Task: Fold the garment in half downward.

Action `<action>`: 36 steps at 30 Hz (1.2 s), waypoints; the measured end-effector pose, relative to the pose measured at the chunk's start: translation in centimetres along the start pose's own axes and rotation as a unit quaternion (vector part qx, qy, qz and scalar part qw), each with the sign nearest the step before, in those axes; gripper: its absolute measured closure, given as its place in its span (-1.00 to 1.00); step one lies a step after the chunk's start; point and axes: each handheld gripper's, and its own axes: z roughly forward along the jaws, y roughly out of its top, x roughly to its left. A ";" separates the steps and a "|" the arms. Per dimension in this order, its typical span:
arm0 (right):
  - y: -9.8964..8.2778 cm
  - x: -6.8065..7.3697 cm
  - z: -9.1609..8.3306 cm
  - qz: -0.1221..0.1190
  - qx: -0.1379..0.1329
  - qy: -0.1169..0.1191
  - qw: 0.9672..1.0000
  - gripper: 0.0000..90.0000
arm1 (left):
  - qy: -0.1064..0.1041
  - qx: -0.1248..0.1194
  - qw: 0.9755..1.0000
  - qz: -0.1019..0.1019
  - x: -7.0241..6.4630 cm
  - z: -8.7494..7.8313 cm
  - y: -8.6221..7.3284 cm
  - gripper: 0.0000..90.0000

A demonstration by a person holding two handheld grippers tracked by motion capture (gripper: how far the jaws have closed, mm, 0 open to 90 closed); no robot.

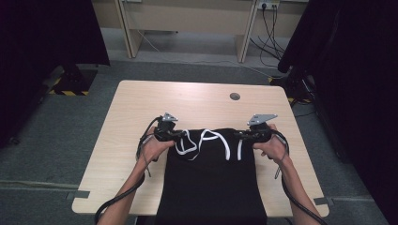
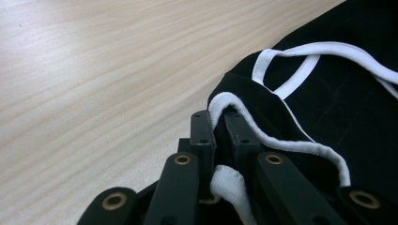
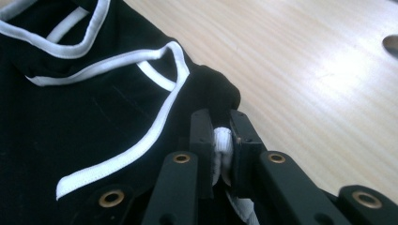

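Black garment (image 1: 211, 183), white-trimmed, lies spread along the surface's near edge, its lower part draping over that edge toward the camera; its far edge, with loose white straps (image 1: 187, 143), reaches about mid-surface. Left gripper (image 1: 174, 135): at the garment's far left corner, fingers (image 2: 202, 133) pressed together on a fold of black cloth and white trim. Right gripper (image 1: 244, 136): at the far right corner, fingers (image 3: 202, 136) likewise pinching cloth and trim. Wooden surface (image 1: 141, 108): bare beyond the garment, a round cable hole (image 1: 234, 96) toward its far right corner. Step in hand, judged: both top corners secured for lifting or folding. Next move calls for both hands travelling together, keeping the cloth taut and the grips even.
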 end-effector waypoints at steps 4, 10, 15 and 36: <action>0.8 0.0 -0.5 -0.004 -0.006 -0.003 1.000 0.84 | 0.004 -0.004 1.000 0.002 0.1 -0.4 0.6 0.85; 1.8 -0.2 -1.0 -0.008 -0.015 -0.011 1.000 0.84 | 0.013 -0.013 1.000 0.004 0.4 -0.8 1.5 0.86; 2.5 -0.8 -1.3 -0.006 -0.022 -0.016 1.000 0.84 | 0.024 -0.023 0.999 0.010 0.5 -1.4 2.8 0.86; 4.7 -0.7 -2.6 -0.052 -0.080 -0.052 0.994 0.84 | 0.052 -0.093 0.993 0.056 -0.9 -4.5 4.5 0.85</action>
